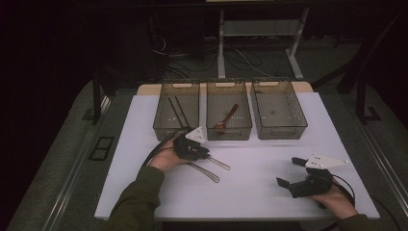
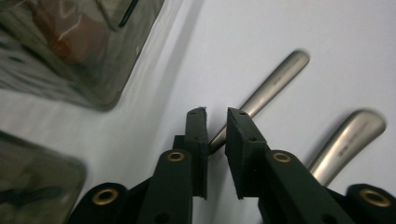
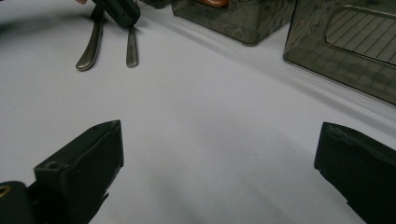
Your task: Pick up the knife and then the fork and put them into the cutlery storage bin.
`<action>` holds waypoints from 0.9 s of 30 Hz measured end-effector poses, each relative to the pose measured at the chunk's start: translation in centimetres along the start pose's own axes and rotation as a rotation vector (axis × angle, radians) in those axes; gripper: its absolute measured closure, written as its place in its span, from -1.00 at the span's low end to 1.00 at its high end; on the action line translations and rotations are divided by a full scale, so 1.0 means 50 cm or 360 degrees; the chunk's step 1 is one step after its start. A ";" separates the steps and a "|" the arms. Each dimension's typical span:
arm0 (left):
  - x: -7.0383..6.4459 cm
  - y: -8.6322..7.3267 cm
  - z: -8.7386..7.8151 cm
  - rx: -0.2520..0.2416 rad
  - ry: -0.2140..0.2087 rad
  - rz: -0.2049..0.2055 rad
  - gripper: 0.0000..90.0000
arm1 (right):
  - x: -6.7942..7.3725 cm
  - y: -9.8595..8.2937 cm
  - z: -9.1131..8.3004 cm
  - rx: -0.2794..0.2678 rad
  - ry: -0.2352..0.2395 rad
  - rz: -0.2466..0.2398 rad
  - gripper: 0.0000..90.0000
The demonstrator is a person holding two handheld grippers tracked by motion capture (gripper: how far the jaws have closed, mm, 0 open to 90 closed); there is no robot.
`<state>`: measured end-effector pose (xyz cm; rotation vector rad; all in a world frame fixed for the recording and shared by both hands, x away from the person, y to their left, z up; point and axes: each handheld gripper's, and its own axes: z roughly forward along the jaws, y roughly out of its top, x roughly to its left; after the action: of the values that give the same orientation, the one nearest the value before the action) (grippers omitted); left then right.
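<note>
From above, my left tongs [image 1: 202, 153] sit over two metal handles [image 1: 217, 163] at six o'clock from the bins [image 1: 229, 115]. Up close, my left jaws are nearly together around one handle [image 2: 275, 79]; I should squeeze it square. My right tongs [image 3: 219, 172] gape apart, idle.

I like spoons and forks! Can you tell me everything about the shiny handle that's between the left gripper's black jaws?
The metal handle is long, slim and dull silver, like brushed steel, with a rounded end and tiny stamped lettering too small to read. It lies flat on the white table, beside a second handle like it. The left gripper straddles it with jaws nearly shut; whether they press it I cannot tell. Its eating end is hidden under the gripper.
</note>
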<state>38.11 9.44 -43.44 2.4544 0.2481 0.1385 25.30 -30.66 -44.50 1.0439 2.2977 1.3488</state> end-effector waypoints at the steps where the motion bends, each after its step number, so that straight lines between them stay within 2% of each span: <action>1: 0.004 0.000 -0.003 0.0011 -0.0024 0.0006 0.63 | 0.000 0.000 0.000 0.0001 0.0001 -0.0005 -0.99; 2: 0.008 -0.001 -0.004 0.0035 -0.0040 0.0015 0.58 | 0.000 0.000 0.000 0.0002 0.0003 -0.0005 -0.99; 4: 0.015 0.000 -0.006 0.0107 -0.0049 0.0079 0.54 | 0.000 0.000 0.000 0.0001 0.0006 -0.0006 -0.99; 6: 0.022 0.004 -0.004 0.0165 -0.0087 0.0121 0.54 | 0.000 0.000 0.000 0.0003 0.0011 -0.0005 -0.99; 10: 0.030 0.015 0.002 0.0239 -0.0156 0.0143 0.56 | 0.000 0.001 0.000 0.0002 0.0014 -0.0007 -0.99; 15: 0.027 0.017 0.003 0.0238 -0.0167 0.0112 0.60 | 0.000 0.000 -0.001 0.0001 0.0019 -0.0008 -0.99; 22: 0.009 0.032 0.014 0.0233 -0.0241 0.0156 0.71 | 0.001 0.001 0.000 0.0002 0.0021 -0.0009 -0.99; 27: -0.002 0.038 0.020 0.0217 -0.0260 0.0205 0.77 | 0.001 0.000 0.001 0.0001 0.0024 -0.0001 -0.99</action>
<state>38.44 7.38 -43.03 2.6004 0.0287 -0.0253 25.30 -30.62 -44.51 1.0364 2.3091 1.3601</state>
